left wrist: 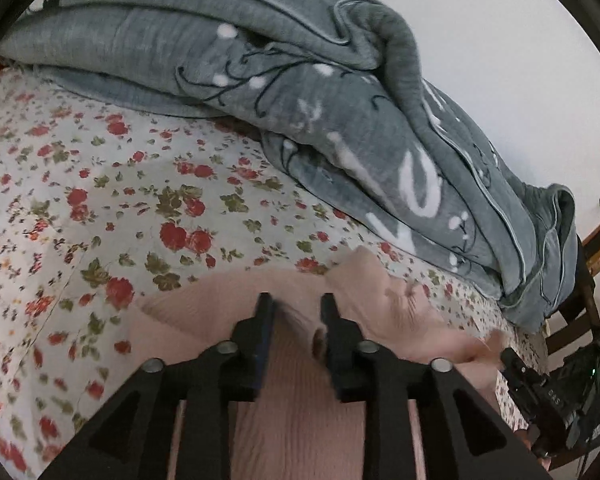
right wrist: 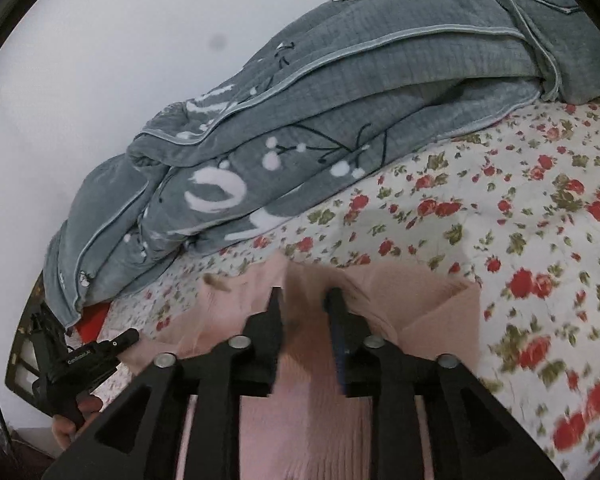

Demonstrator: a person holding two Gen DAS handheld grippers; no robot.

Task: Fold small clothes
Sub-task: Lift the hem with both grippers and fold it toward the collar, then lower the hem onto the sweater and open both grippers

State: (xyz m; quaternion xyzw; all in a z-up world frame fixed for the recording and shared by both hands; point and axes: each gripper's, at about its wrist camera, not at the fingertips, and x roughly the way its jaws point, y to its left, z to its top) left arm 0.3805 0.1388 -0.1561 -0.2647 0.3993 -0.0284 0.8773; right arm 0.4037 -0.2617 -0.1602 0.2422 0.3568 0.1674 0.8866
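left wrist view: my left tool (left wrist: 296, 300) sits low centre of the frame, its two black fingers standing apart with a clear gap. the pink ribbed knit garment (left wrist: 300, 400) lies under and ahead of them on the bed with the white sheet printed in red roses and green leaves (left wrist: 100, 200). no cloth is pinched between the pads that i can see; they hang just over the knit. a folded flap of the garment reaches toward the right of the frame, where my right tool (left wrist: 516, 364) shows at the lower right edge. white lettering on its body is too small and tilted to read. a bunched grey-blue fleece blanket with white blossom print (left wrist: 340, 128) fills the upper half.

right wrist view: the right tool (right wrist: 304, 300) is also low centre, fingers apart, nothing clamped, over the same pink garment (right wrist: 300, 420). a corner of the knit folds back at the right of centre. the left tool (right wrist: 112, 346) sits at lower left, held in a hand (right wrist: 70, 420); its white brand mark is too blurred to read.

to do this fold well, i judge both tools should take matching edges, pinch only the top layer, lift evenly and keep the hem straight. blur makes edge picking harder.
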